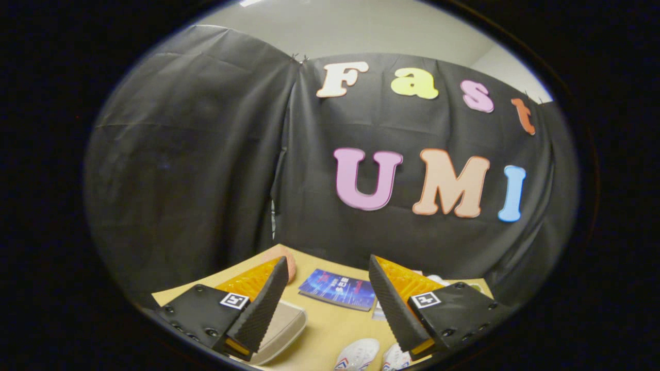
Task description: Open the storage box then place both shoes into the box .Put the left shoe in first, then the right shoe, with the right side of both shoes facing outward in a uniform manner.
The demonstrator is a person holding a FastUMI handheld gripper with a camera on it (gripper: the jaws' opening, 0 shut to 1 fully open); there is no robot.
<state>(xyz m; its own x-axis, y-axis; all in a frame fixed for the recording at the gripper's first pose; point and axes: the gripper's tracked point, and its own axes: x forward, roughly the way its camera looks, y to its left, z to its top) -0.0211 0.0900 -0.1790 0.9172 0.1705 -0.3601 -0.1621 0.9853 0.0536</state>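
Note:
My gripper (327, 265) is held high above the table with its fingers spread wide and nothing between them. Two white shoes with red and blue marks lie side by side on the tan table far below: one shoe (357, 354) sits between the fingers, the other shoe (394, 357) is partly hidden by the right finger (392, 304). A pale, rounded storage box (283, 327) lies under the left finger (263, 304), mostly covered by it; I cannot tell whether its lid is open or closed.
A blue booklet (337, 288) lies flat on the table (319, 319) beyond the shoes. A pinkish round object (287, 260) sits near the table's far corner, behind the left finger. Black cloth walls rise close behind the table.

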